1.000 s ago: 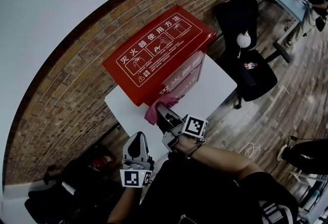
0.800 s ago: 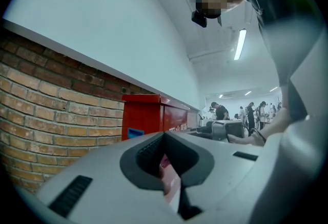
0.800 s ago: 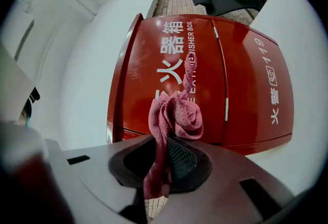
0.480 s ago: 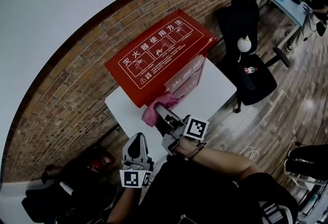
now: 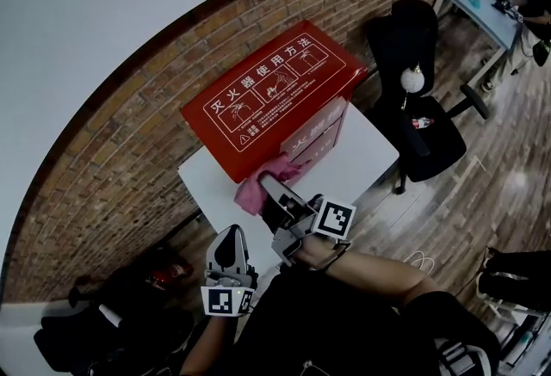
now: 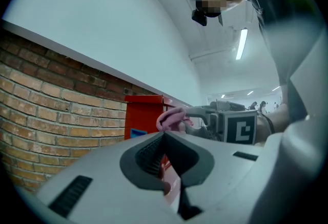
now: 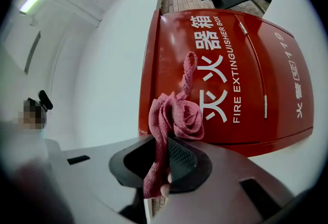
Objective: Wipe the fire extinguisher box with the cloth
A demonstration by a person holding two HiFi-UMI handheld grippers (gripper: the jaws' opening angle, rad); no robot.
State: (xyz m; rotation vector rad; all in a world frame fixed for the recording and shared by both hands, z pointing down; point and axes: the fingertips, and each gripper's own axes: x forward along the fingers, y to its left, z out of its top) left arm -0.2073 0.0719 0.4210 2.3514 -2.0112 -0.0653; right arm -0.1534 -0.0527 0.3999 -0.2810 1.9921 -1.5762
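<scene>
The right gripper [image 7: 159, 155] clamps the pink cloth [image 7: 175, 115] just at the front of the red fire extinguisher box [image 7: 246, 59], which stands on the white table [image 5: 366, 151]. Wiping seems barely begun, lid and sides apparently left. The left gripper [image 6: 165, 141] idles, jaws together on nothing

Head view: steeply down from above. Gripper views: low, close, facing the fire extinguisher box [image 5: 274, 92], which all three share.
</scene>
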